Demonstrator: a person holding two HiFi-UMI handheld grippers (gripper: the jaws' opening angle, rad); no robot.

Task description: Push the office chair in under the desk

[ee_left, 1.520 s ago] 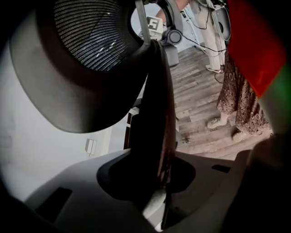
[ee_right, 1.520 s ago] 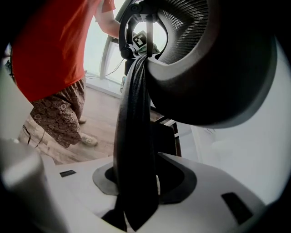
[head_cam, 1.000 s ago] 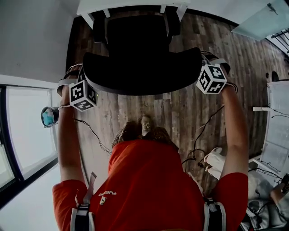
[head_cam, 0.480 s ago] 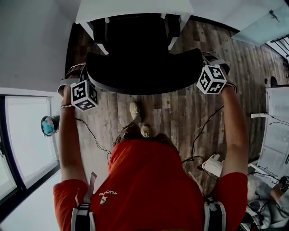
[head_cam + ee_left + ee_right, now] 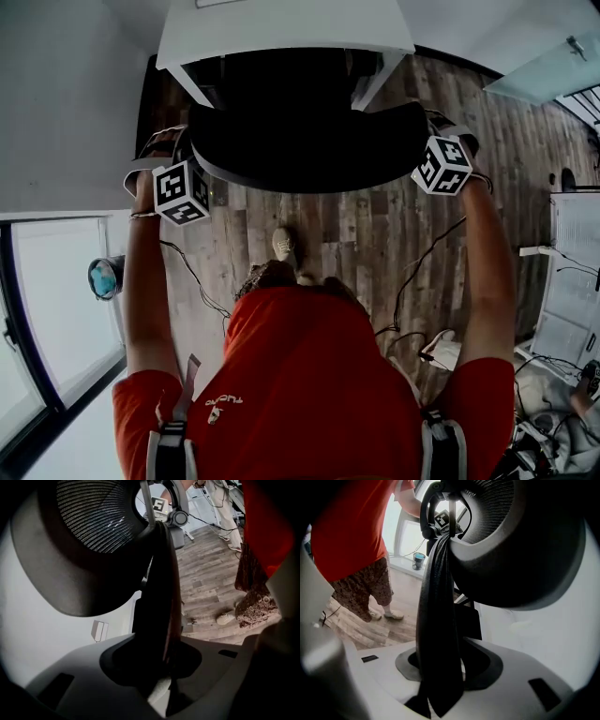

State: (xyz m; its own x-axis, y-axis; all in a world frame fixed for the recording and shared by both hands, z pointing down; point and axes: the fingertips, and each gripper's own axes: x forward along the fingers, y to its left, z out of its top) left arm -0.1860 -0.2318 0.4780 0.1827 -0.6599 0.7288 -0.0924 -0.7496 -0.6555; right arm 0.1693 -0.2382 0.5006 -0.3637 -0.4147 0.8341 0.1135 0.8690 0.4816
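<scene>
The black office chair (image 5: pixel 309 145) stands in front of me, its seat partly under the white desk (image 5: pixel 281 28). The mesh backrest (image 5: pixel 93 522) fills the left gripper view, and its dark edge (image 5: pixel 161 620) runs down between the jaws. My left gripper (image 5: pixel 180 155) is shut on the backrest's left edge. My right gripper (image 5: pixel 427 129) is shut on the right edge, where the black rim (image 5: pixel 438 634) sits between its jaws. The chair's base and wheels are hidden under the seat.
A white wall (image 5: pixel 66 94) and a glass door (image 5: pixel 56 309) close off the left. A blue cup (image 5: pixel 105 277) and cables (image 5: pixel 412 281) lie on the wood floor (image 5: pixel 375 234). White shelving (image 5: pixel 572 272) stands at the right. My shoe (image 5: pixel 284 244) is behind the chair.
The chair has rolled forward further under the desk, with both grippers still holding the backrest. I have stepped forward, and more of the desk top shows.
</scene>
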